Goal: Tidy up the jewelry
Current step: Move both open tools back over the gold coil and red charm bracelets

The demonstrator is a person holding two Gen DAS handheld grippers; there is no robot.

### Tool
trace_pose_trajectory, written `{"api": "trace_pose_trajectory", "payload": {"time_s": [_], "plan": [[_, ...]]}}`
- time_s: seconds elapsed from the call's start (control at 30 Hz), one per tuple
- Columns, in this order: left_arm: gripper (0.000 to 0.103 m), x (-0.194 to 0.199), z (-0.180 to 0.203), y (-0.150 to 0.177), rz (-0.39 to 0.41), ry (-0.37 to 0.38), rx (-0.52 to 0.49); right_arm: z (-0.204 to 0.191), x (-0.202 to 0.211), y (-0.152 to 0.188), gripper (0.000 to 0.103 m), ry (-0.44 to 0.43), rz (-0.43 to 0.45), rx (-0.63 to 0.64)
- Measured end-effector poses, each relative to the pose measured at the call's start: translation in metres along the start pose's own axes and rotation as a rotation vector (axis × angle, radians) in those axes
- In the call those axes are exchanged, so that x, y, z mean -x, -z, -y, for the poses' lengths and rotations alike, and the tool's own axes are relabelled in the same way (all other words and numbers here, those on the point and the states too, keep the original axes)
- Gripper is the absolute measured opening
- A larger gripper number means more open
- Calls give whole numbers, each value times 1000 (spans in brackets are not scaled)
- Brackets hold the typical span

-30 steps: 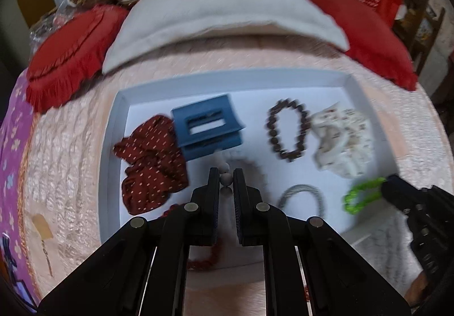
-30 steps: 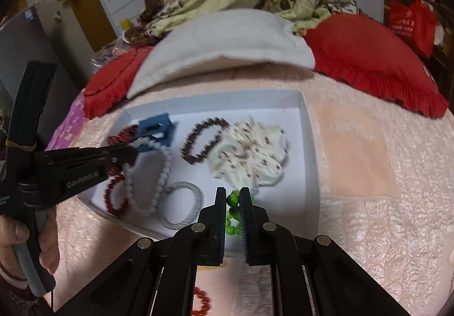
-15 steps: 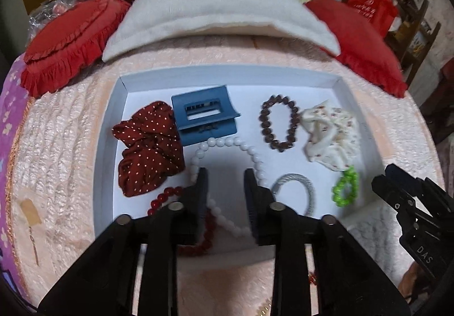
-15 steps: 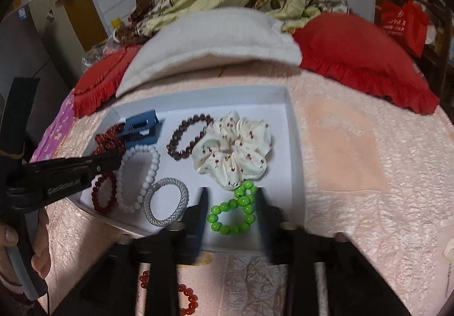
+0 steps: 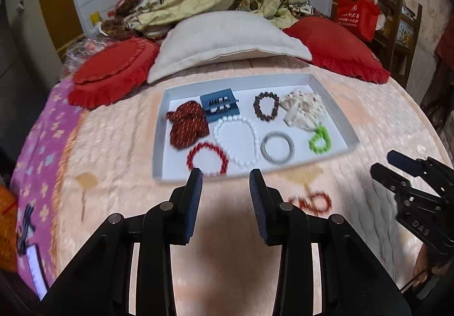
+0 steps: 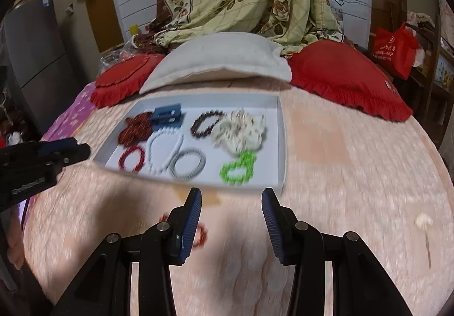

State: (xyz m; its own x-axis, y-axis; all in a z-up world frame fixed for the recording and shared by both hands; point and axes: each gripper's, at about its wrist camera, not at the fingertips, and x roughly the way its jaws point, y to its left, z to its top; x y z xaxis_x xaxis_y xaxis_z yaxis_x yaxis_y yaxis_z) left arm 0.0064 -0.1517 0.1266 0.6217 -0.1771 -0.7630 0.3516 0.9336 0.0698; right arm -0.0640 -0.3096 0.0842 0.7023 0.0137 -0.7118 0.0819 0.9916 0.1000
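Left gripper (image 5: 226, 178) jaws apart, just been opening, nothing between them. Right gripper (image 6: 231, 198) same: released, just opened, empty. Both hover over the pink bedspread (image 6: 354, 174), just short of the white tray (image 5: 159, 151). In the tray: white bead bracelet (image 5: 237, 142), green bead bracelet (image 6: 237, 167), grey ring (image 5: 277, 148), blue claw clip (image 5: 220, 108). One red bead bracelet (image 5: 310, 202) lies on the bedspread outside the tray.
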Motion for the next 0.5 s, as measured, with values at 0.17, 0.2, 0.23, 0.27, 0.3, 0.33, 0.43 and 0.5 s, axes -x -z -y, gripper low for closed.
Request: {"api": "trace_pose_trajectory", "payload": {"time_s": [0.17, 0.2, 0.23, 0.27, 0.3, 0.33, 0.43, 0.5], "plan": [[34, 33, 5, 37, 38, -42, 33, -9, 19, 31, 42, -2, 0, 3], [34, 39, 6, 43, 44, -43, 44, -11, 24, 36, 42, 0, 2, 5], [34, 45, 7, 49, 51, -45, 55, -13, 29, 41, 42, 3, 7, 7], [34, 51, 8, 55, 60, -51, 62, -15, 33, 45, 42, 3, 11, 8], [34, 57, 10, 61, 71, -61, 62, -17, 39, 49, 42, 2, 18, 9], [34, 61, 11, 65, 81, -72, 60, -18, 43, 51, 42, 0, 24, 10], [34, 76, 16, 76, 112, -111, 47, -24, 55, 56, 42, 1, 43, 19], [34, 84, 16, 82, 119, -121, 45, -28, 63, 58, 42, 1, 56, 26]]}}
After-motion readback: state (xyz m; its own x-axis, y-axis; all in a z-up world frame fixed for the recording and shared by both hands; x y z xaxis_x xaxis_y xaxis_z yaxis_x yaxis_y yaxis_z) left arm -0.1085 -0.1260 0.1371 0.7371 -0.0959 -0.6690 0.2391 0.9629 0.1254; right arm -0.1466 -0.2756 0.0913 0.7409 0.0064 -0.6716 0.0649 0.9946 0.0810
